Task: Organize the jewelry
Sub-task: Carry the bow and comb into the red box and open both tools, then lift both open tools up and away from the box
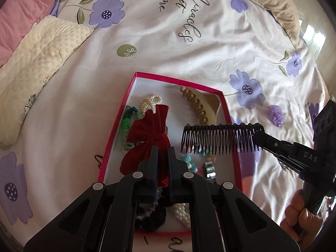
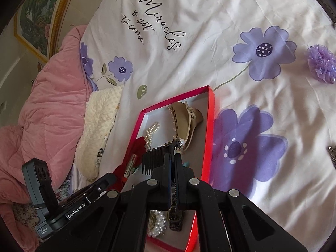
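Note:
A red-rimmed box (image 1: pixel 130 96) lies on the flowered bedsheet and holds a red velvet bow (image 1: pixel 147 130), pearl strands (image 1: pixel 150 103), a green knitted band (image 1: pixel 127 121), a tan spiral hair clip (image 1: pixel 197 107) and small trinkets. My right gripper (image 2: pixel 173 157) is shut on a black hair comb (image 1: pixel 220 138), holding it above the box; the comb also shows in the right wrist view (image 2: pixel 159 157). My left gripper (image 1: pixel 162 153) hovers over the box's near end with its jaws close together and nothing between them. The box (image 2: pixel 206 130) also shows in the right wrist view.
A purple fabric flower (image 2: pixel 322 65) lies on the sheet right of the box, and a silvery item (image 2: pixel 332 155) at the right edge. A cream pillow (image 1: pixel 37 63) and pink quilt (image 2: pixel 42 109) lie to the left. A beige pillow (image 1: pixel 273 6) lies far right.

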`<state>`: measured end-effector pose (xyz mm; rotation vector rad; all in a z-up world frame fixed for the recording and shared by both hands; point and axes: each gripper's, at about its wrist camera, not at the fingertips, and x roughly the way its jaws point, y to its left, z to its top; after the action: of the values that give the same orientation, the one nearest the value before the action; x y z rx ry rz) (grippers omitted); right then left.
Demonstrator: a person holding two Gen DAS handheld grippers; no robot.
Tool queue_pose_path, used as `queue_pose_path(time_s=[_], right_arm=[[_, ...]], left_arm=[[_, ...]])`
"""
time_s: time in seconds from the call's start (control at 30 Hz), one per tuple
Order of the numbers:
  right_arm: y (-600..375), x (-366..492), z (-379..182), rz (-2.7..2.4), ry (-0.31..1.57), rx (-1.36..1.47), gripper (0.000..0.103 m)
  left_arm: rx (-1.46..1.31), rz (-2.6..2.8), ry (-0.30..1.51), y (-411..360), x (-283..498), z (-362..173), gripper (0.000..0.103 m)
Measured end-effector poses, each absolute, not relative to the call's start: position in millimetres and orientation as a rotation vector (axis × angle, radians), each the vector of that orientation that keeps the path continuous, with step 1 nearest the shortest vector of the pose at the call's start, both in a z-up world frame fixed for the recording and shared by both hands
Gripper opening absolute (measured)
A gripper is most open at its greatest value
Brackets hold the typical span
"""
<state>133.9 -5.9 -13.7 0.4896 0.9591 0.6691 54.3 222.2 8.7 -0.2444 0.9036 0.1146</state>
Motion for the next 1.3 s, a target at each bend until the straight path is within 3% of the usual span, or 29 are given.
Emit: queue_pose_path(time_s=[0.5, 0.83, 1.1, 1.13, 1.17, 1.3], right_arm=[[29, 143, -45, 0.670, 1.028, 0.415, 0.003], [27, 143, -52, 0.663, 1.057, 0.408, 0.011], [24, 138, -52, 0.666, 1.072, 0.412, 0.024], [24, 138, -51, 0.668, 1.074, 0.413, 0.029], [23, 136, -49, 0.664, 1.076, 0.411, 0.040], [17, 131, -39, 0.653, 1.048, 0.398, 0.044]], left_arm=[[-0.266, 0.109, 0.958, 228, 61, -24, 0.006], [-0.278, 0.114, 0.962, 229, 58, -27, 0.007], [-0.290, 0.128, 0.965, 230, 56, -27, 0.012], [-0.291, 0.130, 0.967, 230, 56, -27, 0.017], [-0.291, 0.131, 0.966, 230, 55, -27, 0.020], [-0.292, 0.130, 0.969, 228, 53, -28, 0.023]])
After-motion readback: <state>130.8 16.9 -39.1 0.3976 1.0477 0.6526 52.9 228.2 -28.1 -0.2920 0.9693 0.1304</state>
